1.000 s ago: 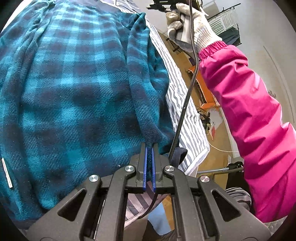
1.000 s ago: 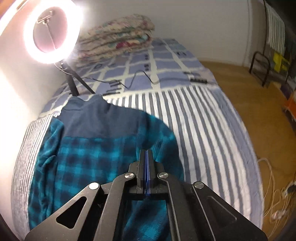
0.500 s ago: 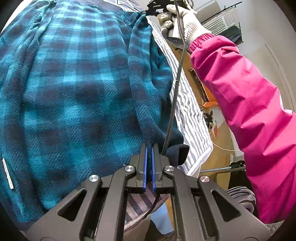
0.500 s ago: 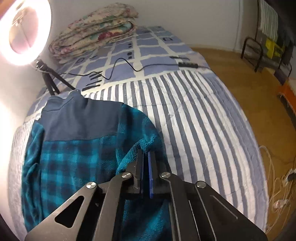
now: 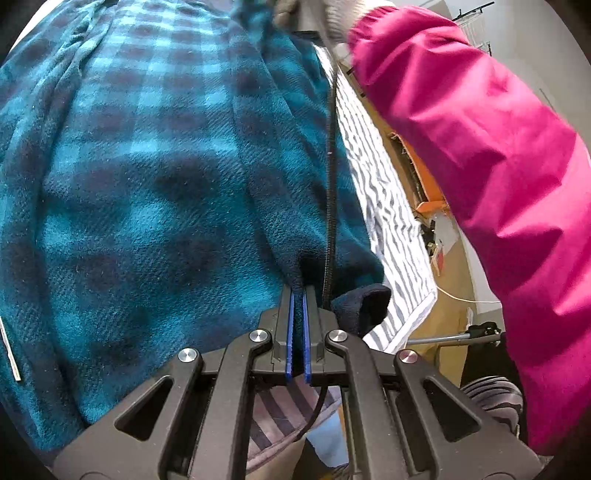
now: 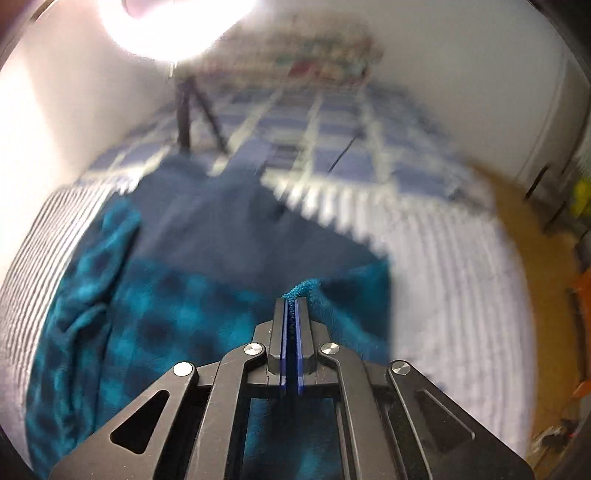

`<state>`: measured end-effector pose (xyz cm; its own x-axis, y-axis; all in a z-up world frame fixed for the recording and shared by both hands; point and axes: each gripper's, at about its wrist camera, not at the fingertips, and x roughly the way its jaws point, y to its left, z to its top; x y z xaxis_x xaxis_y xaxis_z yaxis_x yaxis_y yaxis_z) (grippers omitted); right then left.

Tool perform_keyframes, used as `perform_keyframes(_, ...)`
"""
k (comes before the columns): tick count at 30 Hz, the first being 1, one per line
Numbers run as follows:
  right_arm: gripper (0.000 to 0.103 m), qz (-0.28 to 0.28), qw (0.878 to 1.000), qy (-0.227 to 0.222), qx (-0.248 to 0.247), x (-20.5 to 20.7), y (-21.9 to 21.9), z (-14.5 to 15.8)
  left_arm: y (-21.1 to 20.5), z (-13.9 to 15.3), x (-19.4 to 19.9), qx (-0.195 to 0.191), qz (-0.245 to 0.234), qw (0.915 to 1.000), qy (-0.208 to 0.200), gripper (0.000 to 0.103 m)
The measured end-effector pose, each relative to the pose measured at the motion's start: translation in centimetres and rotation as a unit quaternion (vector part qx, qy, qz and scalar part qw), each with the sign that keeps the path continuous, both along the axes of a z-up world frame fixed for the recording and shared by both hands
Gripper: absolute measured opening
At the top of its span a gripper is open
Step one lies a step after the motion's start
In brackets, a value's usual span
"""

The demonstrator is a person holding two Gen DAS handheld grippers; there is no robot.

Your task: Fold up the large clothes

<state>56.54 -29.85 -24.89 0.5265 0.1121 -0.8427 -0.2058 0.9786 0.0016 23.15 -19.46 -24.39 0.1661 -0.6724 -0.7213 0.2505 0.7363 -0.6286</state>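
A teal and navy plaid fleece shirt lies spread on the striped bed cover. My left gripper is shut on a raised fold of the shirt near its dark cuff. In the blurred right wrist view the same shirt shows its plain navy yoke. A teal edge of it sits pinched at the tips of my right gripper, whose jaws are opening slightly. A person's pink sleeve and gloved hand reach over the shirt's far side.
A black cable hangs across the shirt's right side. A ring light on a tripod stands on the bed by the wall, and a folded quilt lies beyond. Wooden floor borders the bed on the right.
My right gripper swung across and down over the shirt, dragging the teal edge with it; its view is now blurred. The pink sleeve came nearer in the left view. My left gripper stayed put.
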Motion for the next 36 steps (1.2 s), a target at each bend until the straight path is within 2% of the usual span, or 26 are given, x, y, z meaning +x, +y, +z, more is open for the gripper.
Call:
perform_keyframes(1,0.011,0.004,1.000,0.021,0.009,0.2,0.2,-1.0,-0.1,-0.1,0.0,0.001,0.000,1.0000,0.001,0.001)
perform_keyframes(2,0.011,0.009,0.999,0.047,0.016,0.3,0.3,-2.2,-0.2,-0.1,0.0,0.002,-0.002,1.0000,0.001,0.001)
perform_keyframes(3,0.011,0.011,0.998,0.055,0.010,0.1,0.3,-2.6,-0.2,-0.1,0.0,0.001,-0.003,1.0000,0.001,0.001)
perform_keyframes(5,0.014,0.008,0.999,0.044,0.013,-0.6,-0.5,-1.6,-0.3,0.0,-0.1,0.002,-0.002,1.0000,-0.001,0.001)
perform_keyframes(7,0.034,0.010,0.999,0.024,0.047,-2.0,-2.3,1.3,-0.2,0.1,0.0,-0.003,-0.001,1.0000,0.003,0.001)
perform_keyframes(9,0.041,0.003,0.998,-0.011,0.066,-4.2,-4.4,4.9,0.0,0.3,0.0,-0.008,-0.003,0.9999,0.005,0.001)
perform_keyframes(12,0.041,0.007,0.995,-0.037,0.097,-7.5,-6.5,8.9,0.5,1.1,0.1,-0.014,-0.010,0.9998,-0.001,0.003)
perform_keyframes(15,0.041,0.004,0.991,-0.054,0.126,-13.4,-9.3,12.3,1.6,2.1,-0.3,-0.027,-0.007,0.9996,-0.011,0.023)
perform_keyframes(17,0.041,0.000,0.989,-0.055,0.138,-16.4,-10.5,13.2,2.6,2.8,-0.5,-0.038,-0.002,0.9991,-0.016,0.025)
perform_keyframes(18,0.041,-0.006,0.988,-0.052,0.145,-19.2,-11.4,13.3,2.9,3.1,-0.7,-0.040,0.000,0.9990,-0.019,0.025)
perform_keyframes(21,0.041,-0.016,0.986,-0.031,0.163,-24.8,-12.8,12.2,4.0,3.7,-0.7,-0.044,0.017,0.9987,-0.020,0.025)
perform_keyframes(27,0.041,-0.034,0.984,0.054,0.166,-33.5,-12.2,5.7,4.9,2.6,-0.4,-0.069,0.042,0.9966,0.015,0.025)
perform_keyframes(30,0.041,-0.034,0.977,0.093,0.186,-36.3,-11.4,2.8,3.8,2.3,-0.4,-0.057,0.033,0.9977,0.015,0.025)
perform_keyframes(34,0.041,-0.029,0.977,0.136,0.163,-38.3,-9.9,-0.1,2.4,1.6,-0.1,-0.039,0.028,0.9988,0.013,0.025)
perform_keyframes(36,0.041,-0.045,0.975,0.146,0.160,-38.7,-9.7,-1.4,1.8,1.3,-0.1,-0.035,0.025,0.9990,0.016,0.025)
